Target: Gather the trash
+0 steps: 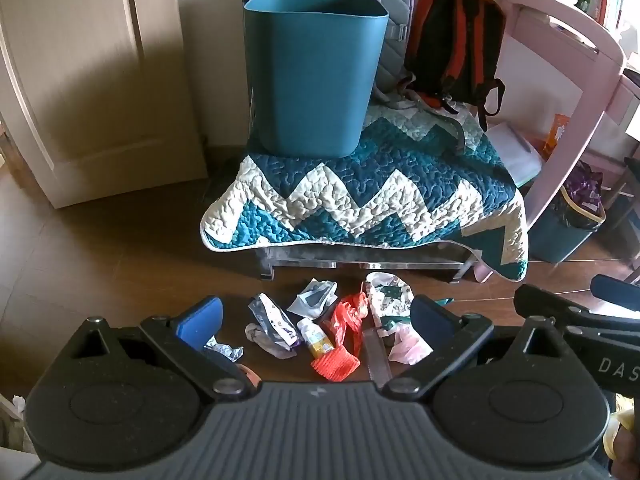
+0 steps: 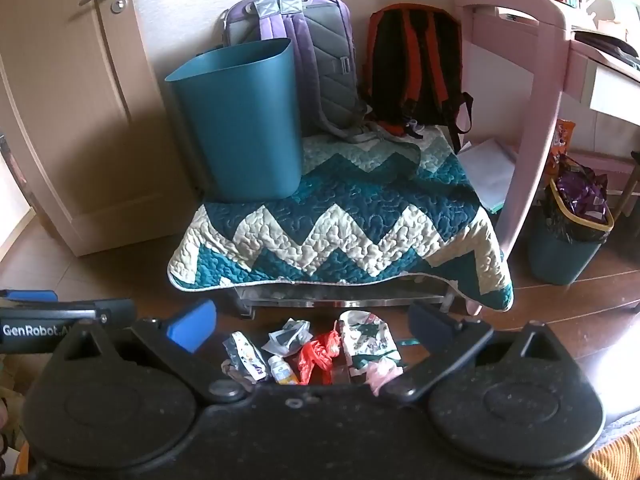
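Several pieces of trash lie on the brown floor in front of a low stand: a red plastic bag, an orange net, a small bottle, a white-green wrapper, a pink scrap and clear packets. A teal bin stands on the quilted zigzag blanket. My left gripper hangs open above the trash, nothing between its fingers. My right gripper is open too, above the same pile.
Two backpacks, purple-grey and black-orange, lean on the wall behind the blanket. A pink desk leg stands at right, with a second, lined and full bin beside it. A door is at left.
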